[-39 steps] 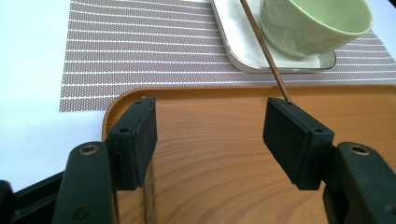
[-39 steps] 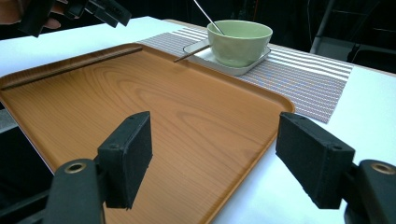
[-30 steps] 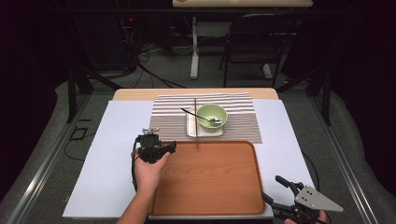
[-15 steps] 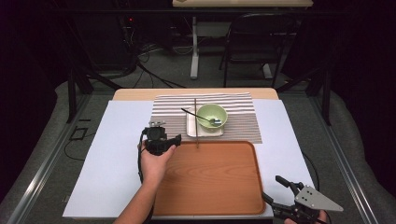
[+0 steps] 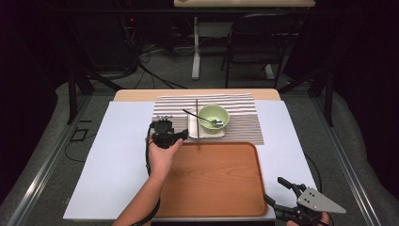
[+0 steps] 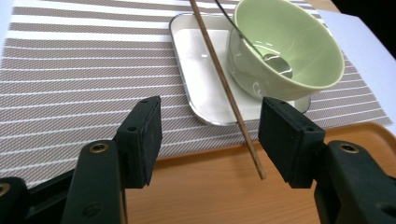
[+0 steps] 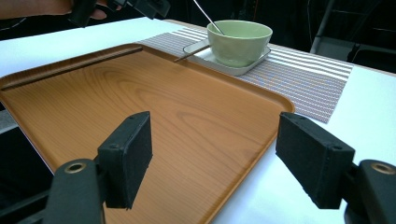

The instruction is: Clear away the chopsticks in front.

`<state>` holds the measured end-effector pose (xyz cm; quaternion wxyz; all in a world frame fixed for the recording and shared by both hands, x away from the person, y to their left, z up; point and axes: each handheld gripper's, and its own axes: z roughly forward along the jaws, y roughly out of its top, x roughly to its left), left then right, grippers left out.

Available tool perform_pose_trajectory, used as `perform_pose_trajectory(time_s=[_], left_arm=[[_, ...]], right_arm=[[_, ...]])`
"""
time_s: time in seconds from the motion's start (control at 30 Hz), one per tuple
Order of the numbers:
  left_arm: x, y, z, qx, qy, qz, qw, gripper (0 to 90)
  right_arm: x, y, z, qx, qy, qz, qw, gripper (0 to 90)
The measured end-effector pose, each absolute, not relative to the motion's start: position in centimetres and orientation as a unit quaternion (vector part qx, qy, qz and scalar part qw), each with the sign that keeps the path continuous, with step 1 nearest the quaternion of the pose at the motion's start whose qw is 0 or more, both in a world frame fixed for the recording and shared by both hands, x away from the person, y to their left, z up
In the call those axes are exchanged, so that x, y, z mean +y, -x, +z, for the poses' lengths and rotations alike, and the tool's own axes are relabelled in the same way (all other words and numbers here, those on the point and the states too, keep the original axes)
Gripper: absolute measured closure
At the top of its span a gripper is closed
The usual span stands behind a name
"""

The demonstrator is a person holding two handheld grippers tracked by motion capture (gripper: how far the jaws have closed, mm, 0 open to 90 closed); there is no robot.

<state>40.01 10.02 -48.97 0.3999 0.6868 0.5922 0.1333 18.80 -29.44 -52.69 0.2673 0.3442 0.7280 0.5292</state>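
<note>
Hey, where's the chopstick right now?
In the high view the chopstick lies across the white plate's left side, beside the green bowl, its near tip over the wooden tray.

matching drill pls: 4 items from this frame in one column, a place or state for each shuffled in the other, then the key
Items:
1. green bowl
2. chopstick
3. wooden tray
4. left gripper

Places or states:
A. lies across the small white plate, near tip over the tray's edge
B. bare, nothing on it
C. open, nothing between the pads
D. sits on the small white plate, a spoon inside

Pairs: 1-D, 2-A, 3-B, 4-C
</note>
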Motion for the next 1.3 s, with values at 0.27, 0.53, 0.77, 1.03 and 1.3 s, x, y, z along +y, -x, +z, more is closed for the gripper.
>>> perform_pose_trajectory(time_s=[0.27,0.53,0.77,1.03,1.3], left_arm=[[9.8,-41.5,-49.6,0.594,-0.684,0.119,0.406,44.3],[9.4,-43.0,-49.9,0.599,-0.678,0.115,0.410,51.7],[8.5,-44.8,-50.5,0.607,-0.679,0.095,0.401,58.4],[8.0,-46.1,-51.5,0.616,-0.676,0.091,0.394,65.1],[7.5,-47.3,-52.4,0.625,-0.669,0.079,0.394,68.8]], right_arm=[[-29.5,-18.8,-52.7,0.728,-0.345,0.529,0.266,26.8],[-29.5,-18.8,-52.7,0.728,-0.344,0.530,0.267,26.8],[-29.5,-18.8,-52.7,0.728,-0.344,0.530,0.267,26.8],[-29.6,-18.8,-52.7,0.728,-0.344,0.530,0.266,26.8],[-29.6,-18.8,-52.7,0.728,-0.344,0.531,0.265,26.8]])
